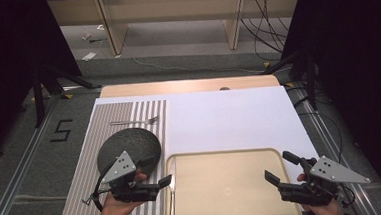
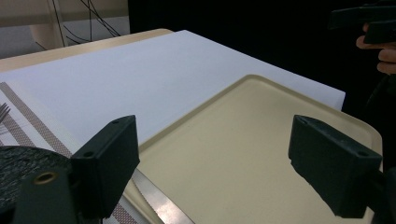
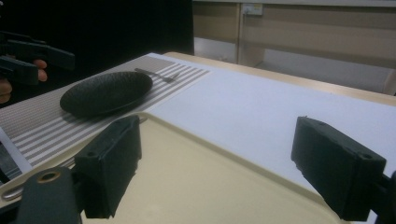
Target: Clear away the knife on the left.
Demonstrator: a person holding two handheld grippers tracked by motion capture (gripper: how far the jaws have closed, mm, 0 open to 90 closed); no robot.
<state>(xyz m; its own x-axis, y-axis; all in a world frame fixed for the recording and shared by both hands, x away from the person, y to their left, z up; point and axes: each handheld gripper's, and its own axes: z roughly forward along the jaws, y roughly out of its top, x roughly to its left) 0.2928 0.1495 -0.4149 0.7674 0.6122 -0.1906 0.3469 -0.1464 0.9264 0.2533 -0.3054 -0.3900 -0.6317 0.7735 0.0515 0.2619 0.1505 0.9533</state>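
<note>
The cream tray [image 1: 228, 185] lies empty at lower centre of the high view, flat, stiff and smooth, likely light; I judge its raised rim the best hold, one side per tool. A knife [image 1: 172, 187] lies against its left edge, by the dark plate [image 1: 129, 147] and fork [image 1: 135, 122] on the striped mat [image 1: 82, 169]. Left tool [image 1: 158, 175] and right tool [image 1: 279, 168] both hang released over the bench [image 1: 229, 115].
</note>
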